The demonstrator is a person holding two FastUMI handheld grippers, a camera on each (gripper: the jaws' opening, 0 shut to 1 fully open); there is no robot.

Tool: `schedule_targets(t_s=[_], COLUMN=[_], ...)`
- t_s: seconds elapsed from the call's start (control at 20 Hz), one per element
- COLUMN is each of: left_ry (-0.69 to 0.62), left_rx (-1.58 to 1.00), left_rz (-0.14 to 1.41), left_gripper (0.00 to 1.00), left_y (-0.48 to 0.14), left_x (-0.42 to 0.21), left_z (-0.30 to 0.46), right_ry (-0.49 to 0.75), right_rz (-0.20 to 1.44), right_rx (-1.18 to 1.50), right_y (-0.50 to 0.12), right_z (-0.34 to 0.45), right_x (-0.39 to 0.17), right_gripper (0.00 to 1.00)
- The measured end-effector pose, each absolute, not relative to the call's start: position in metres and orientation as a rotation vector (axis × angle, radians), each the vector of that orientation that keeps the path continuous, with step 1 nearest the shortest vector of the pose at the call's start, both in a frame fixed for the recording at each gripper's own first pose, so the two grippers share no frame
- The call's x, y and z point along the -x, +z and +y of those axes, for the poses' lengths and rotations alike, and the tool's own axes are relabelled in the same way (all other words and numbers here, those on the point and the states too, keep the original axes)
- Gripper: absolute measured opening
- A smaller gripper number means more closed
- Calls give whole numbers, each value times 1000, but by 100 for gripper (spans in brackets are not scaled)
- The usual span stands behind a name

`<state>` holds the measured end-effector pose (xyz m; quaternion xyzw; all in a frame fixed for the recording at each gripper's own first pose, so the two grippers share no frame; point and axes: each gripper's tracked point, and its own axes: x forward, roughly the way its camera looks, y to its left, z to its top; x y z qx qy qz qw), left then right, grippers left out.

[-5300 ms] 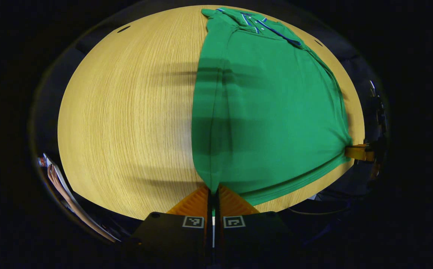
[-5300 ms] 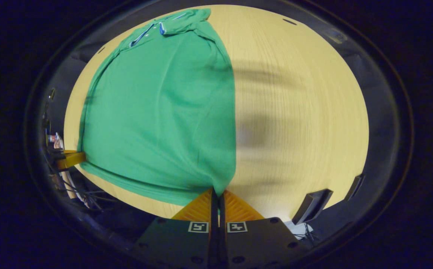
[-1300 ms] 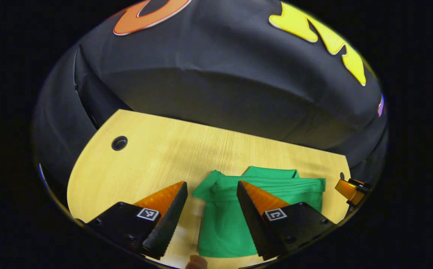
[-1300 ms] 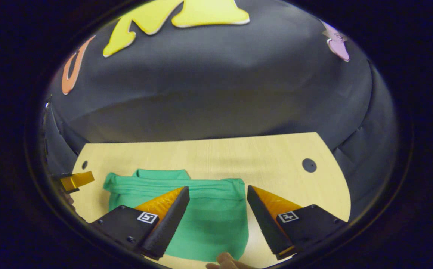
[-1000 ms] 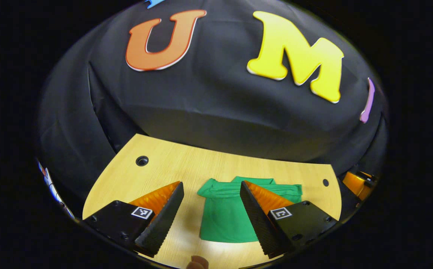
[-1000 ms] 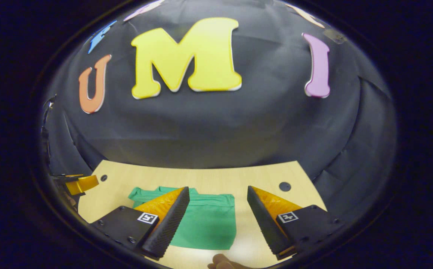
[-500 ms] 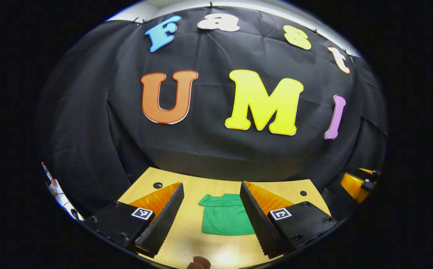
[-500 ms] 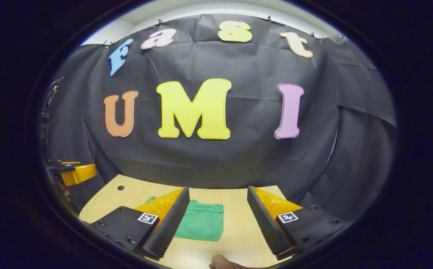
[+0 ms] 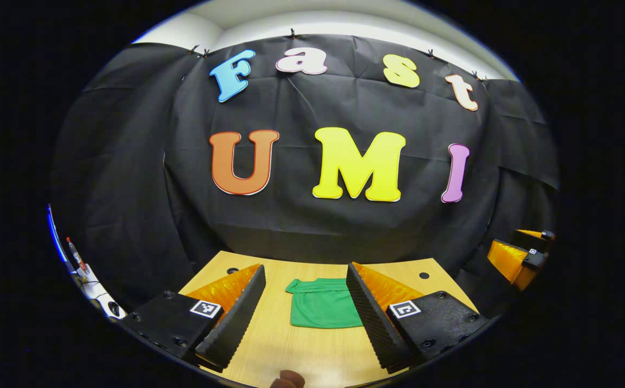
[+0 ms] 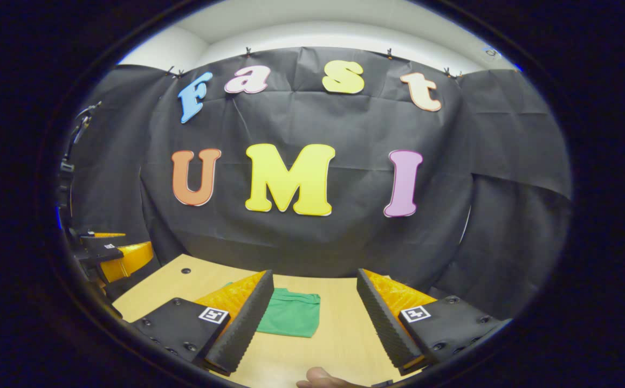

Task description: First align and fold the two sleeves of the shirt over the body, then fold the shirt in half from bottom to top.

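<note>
Green shirt [image 9: 323,310] lies folded on the table [image 9: 312,355], seen between the left gripper [image 9: 304,310], fingers apart. In the right gripper view the shirt [image 10: 289,319] sits leftward, half behind a finger [image 10: 242,323] of the right gripper [image 10: 315,318], also spread wide.

One green folded shirt [image 9: 323,311] [image 10: 289,319]. One wooden table [image 9: 312,355] [image 10: 339,345]. Two round holes in tabletop: left [image 9: 232,270], right [image 9: 424,275]. Two grippers: left gripper [image 9: 306,310], right gripper [image 10: 315,318], jaws spread on both.
</note>
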<state>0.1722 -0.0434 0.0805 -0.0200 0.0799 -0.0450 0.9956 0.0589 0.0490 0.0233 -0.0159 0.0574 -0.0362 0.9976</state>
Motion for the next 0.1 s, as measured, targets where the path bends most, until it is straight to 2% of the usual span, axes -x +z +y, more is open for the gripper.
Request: schedule_targets(t_s=[0.1], left_ry=[-89], left_rx=[38], left_rz=[155], left_gripper=[97], left_y=[77], left_x=[-160], left_z=[-46], right_ry=[-52], right_rz=[104], right_rx=[45], right_y=[19], right_z=[59], right_x=[-48], right_gripper=[100])
